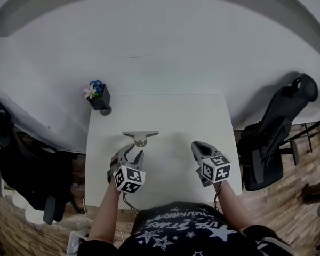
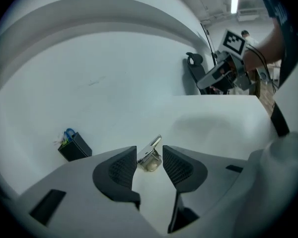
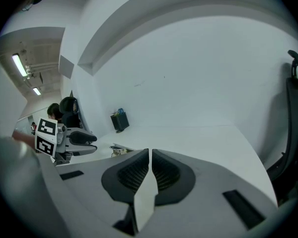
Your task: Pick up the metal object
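The metal object, a small bracket with a flat bar on top, lies on the white table left of its middle. My left gripper sits just short of it, jaws open and pointing at it. In the left gripper view the metal object lies on the table just beyond the gap of my left gripper, untouched by the pads. My right gripper rests at the table's right front, shut with nothing in it; its own view shows the right gripper with pads together and the metal object to the left.
A black holder with blue and white items stands at the table's far left corner. A dark office chair is to the right of the table, another chair to the left. A white wall runs behind.
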The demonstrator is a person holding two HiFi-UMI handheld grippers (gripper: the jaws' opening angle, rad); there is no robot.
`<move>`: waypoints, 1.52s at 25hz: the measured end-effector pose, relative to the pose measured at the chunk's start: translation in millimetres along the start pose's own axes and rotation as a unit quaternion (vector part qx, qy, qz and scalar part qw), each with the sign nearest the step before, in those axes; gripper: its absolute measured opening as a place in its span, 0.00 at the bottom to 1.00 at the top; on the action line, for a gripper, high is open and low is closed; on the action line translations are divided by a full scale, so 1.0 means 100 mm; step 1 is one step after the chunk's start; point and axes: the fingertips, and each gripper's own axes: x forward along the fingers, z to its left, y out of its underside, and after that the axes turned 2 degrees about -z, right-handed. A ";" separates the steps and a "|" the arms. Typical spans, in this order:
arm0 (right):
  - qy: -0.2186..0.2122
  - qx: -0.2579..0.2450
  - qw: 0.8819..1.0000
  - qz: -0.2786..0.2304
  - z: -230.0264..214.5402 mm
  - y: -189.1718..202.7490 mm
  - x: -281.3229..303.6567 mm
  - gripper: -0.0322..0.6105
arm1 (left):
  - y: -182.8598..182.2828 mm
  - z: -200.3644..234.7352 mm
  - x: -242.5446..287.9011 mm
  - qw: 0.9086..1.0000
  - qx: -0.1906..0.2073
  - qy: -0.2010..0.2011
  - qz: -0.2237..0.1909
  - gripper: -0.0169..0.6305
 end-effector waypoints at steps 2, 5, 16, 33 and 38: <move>0.004 0.001 1.000 0.004 -0.02 0.01 0.02 0.13 | 0.04 0.00 0.09 0.998 0.057 0.004 0.011 0.31; 0.011 0.001 1.000 0.008 -0.06 0.01 0.04 0.13 | 0.09 -0.03 0.22 0.993 0.116 0.011 0.024 0.32; 0.020 0.011 0.999 0.023 -0.13 0.05 0.21 0.13 | 0.24 -0.04 0.66 0.972 0.226 0.029 0.053 0.33; 0.024 0.025 0.999 0.029 -0.14 0.10 0.33 0.13 | 0.30 0.04 0.92 0.948 0.314 0.008 0.053 0.12; 0.022 0.027 0.999 0.031 -0.14 0.14 0.31 0.13 | 0.22 0.03 0.87 0.940 0.338 -0.001 0.045 0.08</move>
